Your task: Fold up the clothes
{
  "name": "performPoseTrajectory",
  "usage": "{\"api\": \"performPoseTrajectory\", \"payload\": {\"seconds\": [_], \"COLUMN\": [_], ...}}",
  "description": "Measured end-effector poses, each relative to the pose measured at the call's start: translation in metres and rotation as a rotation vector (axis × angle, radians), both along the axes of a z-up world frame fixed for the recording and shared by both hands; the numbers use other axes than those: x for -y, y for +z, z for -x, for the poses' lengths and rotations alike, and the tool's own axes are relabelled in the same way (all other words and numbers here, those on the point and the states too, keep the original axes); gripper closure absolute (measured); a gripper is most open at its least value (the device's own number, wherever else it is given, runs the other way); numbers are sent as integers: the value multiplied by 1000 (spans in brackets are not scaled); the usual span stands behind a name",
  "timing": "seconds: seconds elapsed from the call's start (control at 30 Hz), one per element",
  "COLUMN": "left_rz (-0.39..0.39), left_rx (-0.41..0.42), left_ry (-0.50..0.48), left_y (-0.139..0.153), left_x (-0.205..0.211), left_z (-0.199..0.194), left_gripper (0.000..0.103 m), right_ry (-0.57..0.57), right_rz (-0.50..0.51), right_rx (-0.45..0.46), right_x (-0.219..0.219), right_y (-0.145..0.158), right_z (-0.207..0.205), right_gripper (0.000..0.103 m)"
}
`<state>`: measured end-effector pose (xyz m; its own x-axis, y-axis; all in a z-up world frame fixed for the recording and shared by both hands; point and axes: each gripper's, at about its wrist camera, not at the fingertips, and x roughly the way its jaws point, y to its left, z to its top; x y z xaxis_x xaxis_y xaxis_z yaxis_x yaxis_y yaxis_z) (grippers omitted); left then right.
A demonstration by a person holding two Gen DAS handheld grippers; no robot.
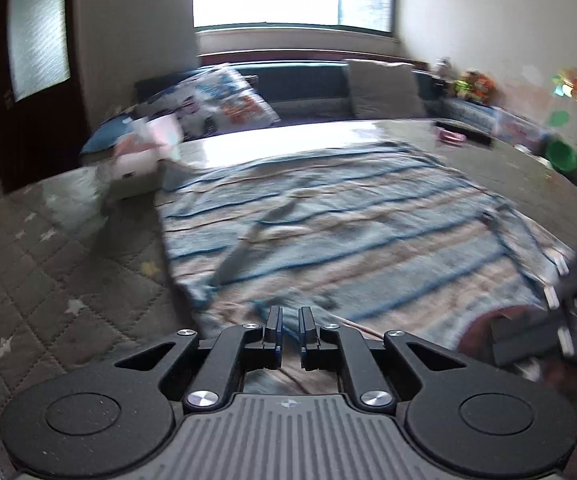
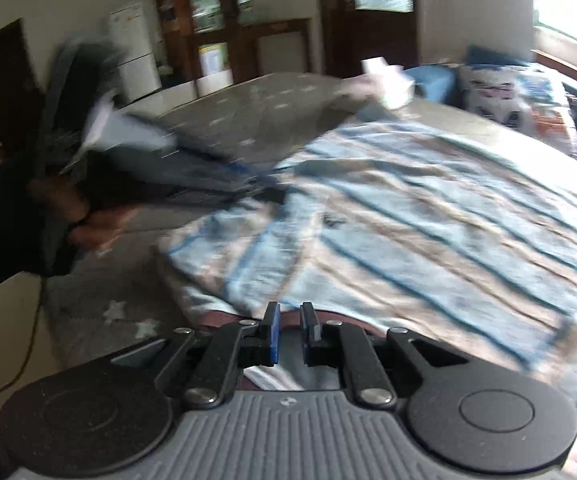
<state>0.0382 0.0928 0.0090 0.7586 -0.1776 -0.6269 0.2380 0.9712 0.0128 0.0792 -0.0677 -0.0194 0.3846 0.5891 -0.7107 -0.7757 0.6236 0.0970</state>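
- Two grippers work at the near hem of a blue-and-tan striped garment [image 1: 340, 224] spread flat over the middle and right of the frame, on a grey star-quilted mattress [image 1: 60, 264].
- Left gripper [image 1: 290, 320], bottom centre: jaws nearly closed, a narrow gap, cloth under the tips; a real pinch I cannot tell.
- Right gripper [image 2: 291, 318]: same narrow gap at the garment's edge, grip unclear.

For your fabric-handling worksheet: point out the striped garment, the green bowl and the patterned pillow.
striped garment [image 1: 348, 216]: left wrist view, middle of the spread cloth.
green bowl [image 1: 564, 156]: left wrist view, its inner wall.
patterned pillow [image 1: 224, 100]: left wrist view, centre of its printed face.
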Motion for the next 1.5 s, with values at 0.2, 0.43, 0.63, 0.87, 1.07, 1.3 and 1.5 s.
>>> {"api": "performPoseTrajectory", "payload": {"seconds": [0.2, 0.43, 0.63, 0.87, 1.07, 1.3, 1.5], "left_rz": [-30, -68, -109, -214, -295, -352, -394], "left_rx": [-29, -33, -32, 21, 46, 38, 33], "left_ry": [-79, -122, -163, -224, -273, -300, -389], "left_y": [-12, -13, -7, -1, -8, -14, -17], "left_x": [19, 28, 28, 36, 44, 45, 42], "left_z": [26, 48, 72, 104, 109, 99, 98], "left_gripper": [94, 92, 85, 73, 72, 72, 72], "right_ry": [-222, -401, -295, -169, -59, -36, -21], "right_rz": [22, 48, 84, 167, 256, 230, 218], "right_rx": [42, 9, 38, 109, 183, 174, 142], "right_x": [57, 117, 124, 131, 127, 128, 131], "right_y": [2, -18, -17, -5, -13, -16, -15], "right_z": [-14, -29, -2, 26, 32, 12, 4], "right_gripper": [85, 85, 69, 46, 39, 41, 65]}}
